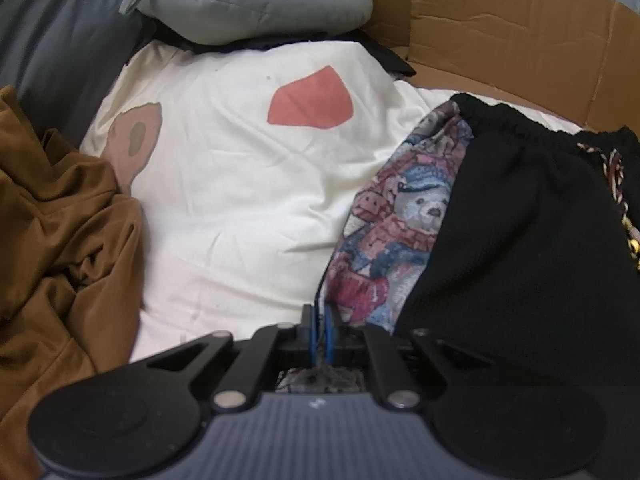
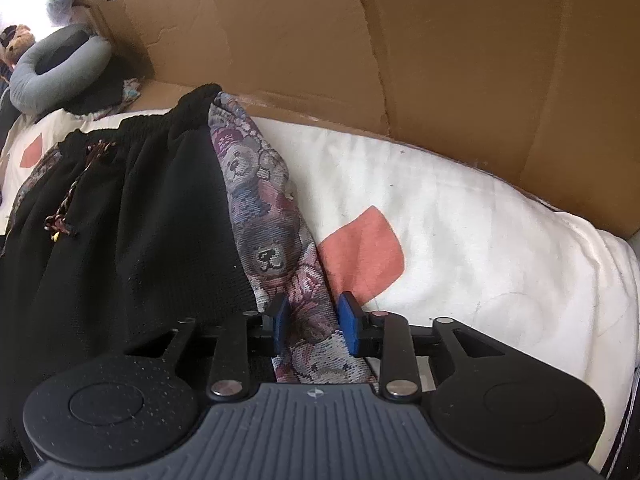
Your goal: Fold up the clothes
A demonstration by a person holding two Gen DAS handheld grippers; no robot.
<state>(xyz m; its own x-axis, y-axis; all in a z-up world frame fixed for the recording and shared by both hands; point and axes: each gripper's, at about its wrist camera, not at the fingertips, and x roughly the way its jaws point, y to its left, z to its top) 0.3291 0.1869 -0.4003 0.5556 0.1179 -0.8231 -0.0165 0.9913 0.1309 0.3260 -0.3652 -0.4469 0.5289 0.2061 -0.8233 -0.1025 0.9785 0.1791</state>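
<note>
Pinching the edge of the shorts [image 1: 500,240] pretty tight, the left gripper [image 1: 324,336] has its blue fingers [image 1: 329,332] nearly touching, with just a thin fold of the bear-print side panel [image 1: 400,216] squeezed between them. So that one's closed on the cloth, no doubt about it.

Right gripper [image 2: 314,326] is a different story. Its blue fingers [image 2: 346,324] sit partly open, one on each side of the other bear-print strip [image 2: 272,240], which runs between them and under the gripper body. The pads look like they're touching the fabric at the sides, but I honestly can't tell if it's a real grip or just loose contact.

The shorts themselves are black with an elastic waistband [image 2: 160,124] at about 11 o'clock in the right view, plus a braided drawstring [image 2: 68,204] hanging off at 9 o'clock. They lie spread on a white blanket [image 1: 240,184] with a pink patch [image 1: 312,100] at 12 o'clock in the left view.

Other stuff: a crumpled brown garment [image 1: 60,240] at 9 o'clock, a grey-blue cushion [image 1: 248,0] at 12 o'clock, and a cardboard wall [image 2: 400,60] along the far side.
</note>
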